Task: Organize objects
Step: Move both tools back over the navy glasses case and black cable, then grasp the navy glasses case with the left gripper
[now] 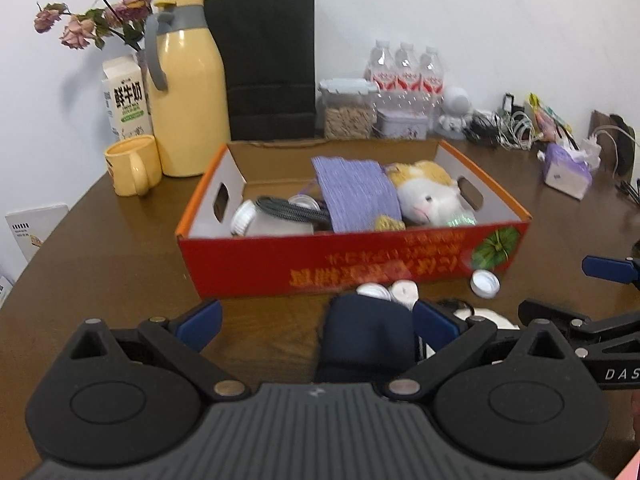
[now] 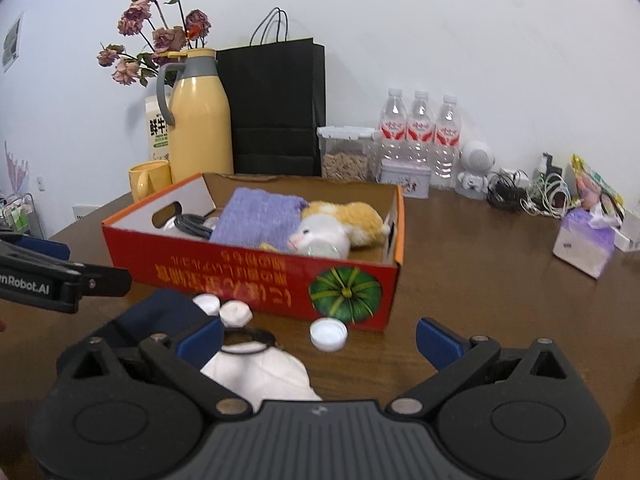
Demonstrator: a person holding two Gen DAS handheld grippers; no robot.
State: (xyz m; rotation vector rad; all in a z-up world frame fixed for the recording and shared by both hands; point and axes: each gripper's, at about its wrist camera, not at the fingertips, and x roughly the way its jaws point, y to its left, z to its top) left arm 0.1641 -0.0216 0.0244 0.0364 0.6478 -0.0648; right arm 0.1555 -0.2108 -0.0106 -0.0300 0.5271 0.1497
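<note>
**Box part-filled; loose items waiting at its front wall**

Nearest the cameras, both tongs are standing released and holding nothing. The left tongs (image 1: 318,322) are spreading wide around a dark navy bundle (image 1: 366,338), probably folded fabric, which is lying on the table (image 1: 120,264) between the blue pads; whether a pad is touching it cannot be told. The right tongs (image 2: 319,338) are hovering open above a white cloth (image 2: 260,372), with a black ring (image 2: 250,338), possibly a hair band, lying at the cloth's far edge.

Just beyond, two small white round pieces (image 2: 236,314) are sitting side by side against the foot of the box, and a white bottle cap (image 2: 329,334) is lying open side up just to their right.

The red cardboard box (image 2: 248,276) is sitting mid-table and is already holding a purple knitted cloth (image 2: 258,220), a plush cat (image 2: 340,226), a coiled dark cable (image 1: 288,210) and white caps or lids (image 1: 244,218).

Judgement: the task is roughly half done. The navy bundle, white cloth, ring, round pieces and cap are remaining outside, all near the front wall.

Farther back, a yellow jug (image 1: 188,96), yellow mug (image 1: 134,170), black paper bag (image 1: 266,64), water bottles (image 2: 420,128) and tissue pack (image 2: 584,246) are lining the wall; whether these belong to the task cannot be told
</note>
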